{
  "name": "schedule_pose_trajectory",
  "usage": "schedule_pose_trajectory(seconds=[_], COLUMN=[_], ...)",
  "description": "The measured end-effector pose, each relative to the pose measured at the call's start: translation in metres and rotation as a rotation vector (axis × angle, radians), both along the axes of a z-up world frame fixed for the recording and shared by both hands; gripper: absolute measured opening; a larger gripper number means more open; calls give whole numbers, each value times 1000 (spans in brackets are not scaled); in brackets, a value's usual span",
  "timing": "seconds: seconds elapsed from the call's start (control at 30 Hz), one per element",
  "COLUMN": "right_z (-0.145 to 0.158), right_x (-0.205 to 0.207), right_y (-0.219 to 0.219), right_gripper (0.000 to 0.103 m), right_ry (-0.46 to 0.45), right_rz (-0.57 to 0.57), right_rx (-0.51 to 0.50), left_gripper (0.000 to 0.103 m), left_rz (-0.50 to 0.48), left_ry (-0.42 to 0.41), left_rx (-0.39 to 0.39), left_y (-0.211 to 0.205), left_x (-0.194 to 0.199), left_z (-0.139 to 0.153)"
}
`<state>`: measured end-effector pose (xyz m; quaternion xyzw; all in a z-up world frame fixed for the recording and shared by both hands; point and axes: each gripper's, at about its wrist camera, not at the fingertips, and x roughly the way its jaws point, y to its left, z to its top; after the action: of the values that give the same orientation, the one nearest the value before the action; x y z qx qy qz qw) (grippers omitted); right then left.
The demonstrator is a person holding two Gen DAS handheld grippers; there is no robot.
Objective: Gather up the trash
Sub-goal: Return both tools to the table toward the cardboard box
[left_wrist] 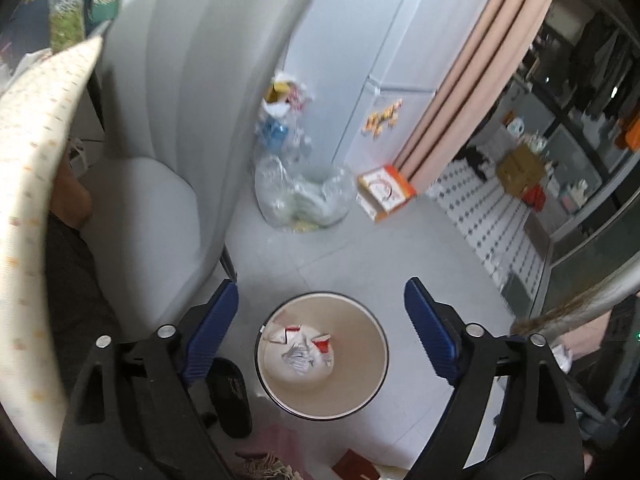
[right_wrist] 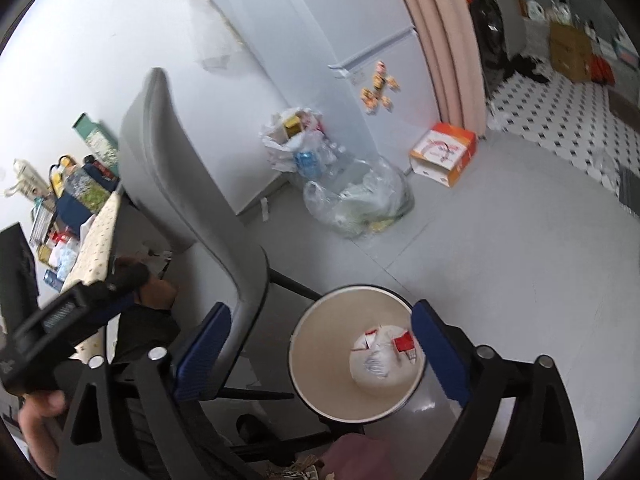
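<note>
Bin [left_wrist: 322, 354] below both grippers, crumpled wrappers [left_wrist: 304, 346] at its bottom. Left gripper [left_wrist: 322, 320] and right gripper [right_wrist: 320, 344] both jaws apart, empty, likely post-drop. Chair [left_wrist: 160, 160] at 10 o'clock.

Crumpled wrappers [left_wrist: 304, 350] inside upright bin [left_wrist: 276, 384]

One round waste bin [left_wrist: 280, 394] on the floor holding several crumpled wrappers [left_wrist: 304, 350], exact number unclear; one grey chair [left_wrist: 160, 160]; one clear plastic bag [left_wrist: 304, 196]; one orange-and-white box [left_wrist: 384, 192]; two grippers, left [left_wrist: 320, 332] and right [right_wrist: 320, 356], both spread apart.
</note>
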<state>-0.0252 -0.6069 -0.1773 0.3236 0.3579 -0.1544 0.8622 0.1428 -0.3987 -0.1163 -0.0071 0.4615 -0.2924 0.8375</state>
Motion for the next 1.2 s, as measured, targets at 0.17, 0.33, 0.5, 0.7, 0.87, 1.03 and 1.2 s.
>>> schedule_pose_trajectory(seconds=[0.17, 0.33, 0.5, 0.7, 0.87, 1.03, 1.2], right_z=[34, 62, 82, 102, 115, 126, 129], right_x=[12, 30, 44, 59, 72, 88, 100], right_y=[28, 61, 97, 136, 168, 205, 236], right_gripper=[95, 95, 95, 95, 95, 95, 95], right_ry=[-28, -75, -124, -167, -181, -184, -176], right_rz=[31, 99, 177, 272, 354, 447, 514], right_rx=[-67, -103, -108, -130, -141, -144, -142], left_gripper=[97, 97, 97, 97, 97, 97, 97], left_rz=[66, 140, 224, 343, 451, 563, 669], left_ry=[-112, -162, -201, -241, -256, -265, -271], left_rx=[-49, -74, -74, -45, -23, -6, 12], left_y=[43, 88, 141, 214, 271, 327, 378], left_x=[-3, -3, -5, 0, -1, -6, -13], left_z=[51, 79, 92, 100, 102, 101, 99])
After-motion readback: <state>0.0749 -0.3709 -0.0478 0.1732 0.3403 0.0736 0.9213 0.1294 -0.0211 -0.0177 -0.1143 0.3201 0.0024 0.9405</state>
